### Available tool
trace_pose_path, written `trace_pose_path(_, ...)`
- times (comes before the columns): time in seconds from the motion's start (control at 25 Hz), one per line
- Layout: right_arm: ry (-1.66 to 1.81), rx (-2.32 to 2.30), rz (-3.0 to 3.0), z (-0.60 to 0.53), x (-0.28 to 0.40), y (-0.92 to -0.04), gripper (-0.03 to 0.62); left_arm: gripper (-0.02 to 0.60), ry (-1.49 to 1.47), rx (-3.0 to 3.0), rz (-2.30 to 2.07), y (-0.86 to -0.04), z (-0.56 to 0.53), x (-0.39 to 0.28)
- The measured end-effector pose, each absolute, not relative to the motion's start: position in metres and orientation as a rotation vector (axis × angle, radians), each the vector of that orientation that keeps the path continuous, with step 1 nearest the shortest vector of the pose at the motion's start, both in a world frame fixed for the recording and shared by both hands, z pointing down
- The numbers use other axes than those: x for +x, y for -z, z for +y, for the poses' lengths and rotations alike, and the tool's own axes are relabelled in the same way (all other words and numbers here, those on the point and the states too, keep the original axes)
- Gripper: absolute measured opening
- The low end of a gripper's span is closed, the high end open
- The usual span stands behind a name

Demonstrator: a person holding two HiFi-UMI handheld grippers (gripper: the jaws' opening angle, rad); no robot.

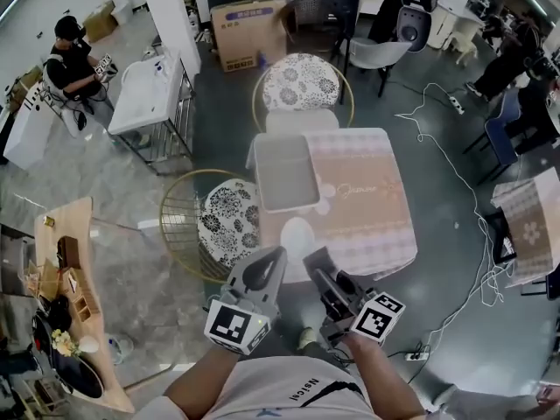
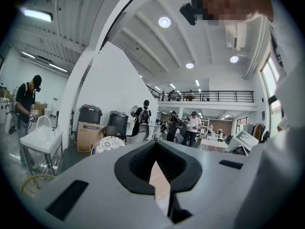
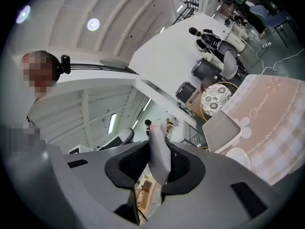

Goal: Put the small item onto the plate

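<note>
One small item (image 3: 159,152) in right gripper (image 1: 318,261)

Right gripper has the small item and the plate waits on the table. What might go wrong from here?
The small item pokes out past the pads of the right gripper, so it may slip before reaching the plate. The plate sits by the near edge of the table, beside a gray tray, so a misjudged release could land it elsewhere.

script on the tablecloth (image 3: 267,116) reads roughly "jamer"; the shirt's (image 1: 289,392) small print looks like "meicai".
</note>
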State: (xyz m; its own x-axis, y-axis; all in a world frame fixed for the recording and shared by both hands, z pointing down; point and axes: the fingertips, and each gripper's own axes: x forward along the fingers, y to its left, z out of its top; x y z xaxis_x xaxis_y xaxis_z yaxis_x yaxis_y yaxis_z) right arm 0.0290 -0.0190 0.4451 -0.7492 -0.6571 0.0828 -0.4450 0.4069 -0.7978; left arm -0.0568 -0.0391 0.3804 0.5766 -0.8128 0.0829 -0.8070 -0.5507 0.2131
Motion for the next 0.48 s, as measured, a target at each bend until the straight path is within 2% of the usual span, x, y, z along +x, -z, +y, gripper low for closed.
trace_pose_path(0.24, 1.299, -1.057, 2.356, -0.048, 0.017, -0.485, 0.097, 0.005, 0.004, 2.618, -1.248, -0.412, -0.071, -0.061)
trace_pose_path(0.48, 1.471, -1.186, 2.278, -0.063, 0.02, -0.564, 0.097, 0.005, -0.038, 2.607, -1.179, -0.45, -0.089, -0.05)
